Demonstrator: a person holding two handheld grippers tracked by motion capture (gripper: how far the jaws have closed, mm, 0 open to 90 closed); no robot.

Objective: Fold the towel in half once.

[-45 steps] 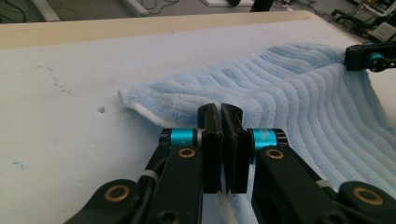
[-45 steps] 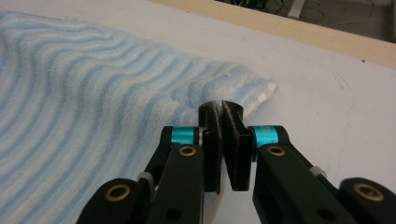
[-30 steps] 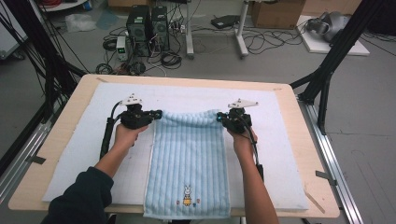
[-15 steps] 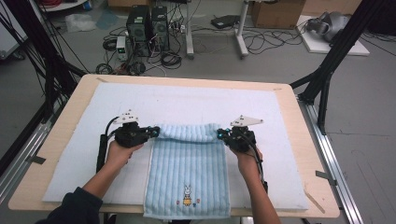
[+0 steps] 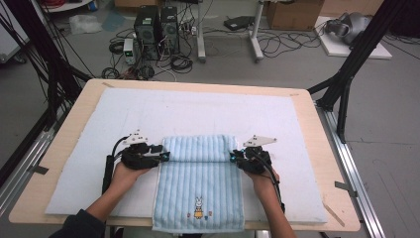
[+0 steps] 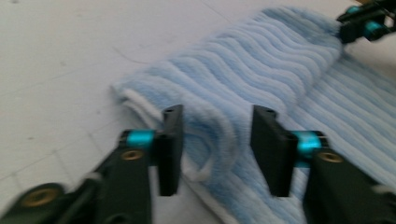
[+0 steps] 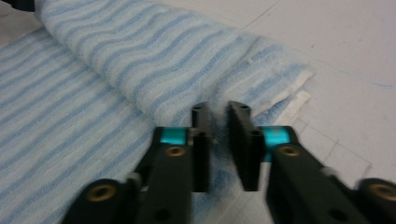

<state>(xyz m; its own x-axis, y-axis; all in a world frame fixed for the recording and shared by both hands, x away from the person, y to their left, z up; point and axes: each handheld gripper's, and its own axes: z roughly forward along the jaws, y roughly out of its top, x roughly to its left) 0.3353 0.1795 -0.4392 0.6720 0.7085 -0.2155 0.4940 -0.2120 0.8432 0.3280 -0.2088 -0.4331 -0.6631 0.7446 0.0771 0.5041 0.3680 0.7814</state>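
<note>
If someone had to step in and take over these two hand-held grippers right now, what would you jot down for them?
Left gripper: jaws have just been opening, pads apart, towel edge between them but not pinched.
Right gripper: also just been opening, only a narrow gap, fold loose between the pads.
Blue striped towel: on the white mat, far end folded toward the person into a thick band, rabbit-print end hanging over the near table edge.
Done: first fold laid down.
Left: probably pull both grippers clear, then fold again.
</note>
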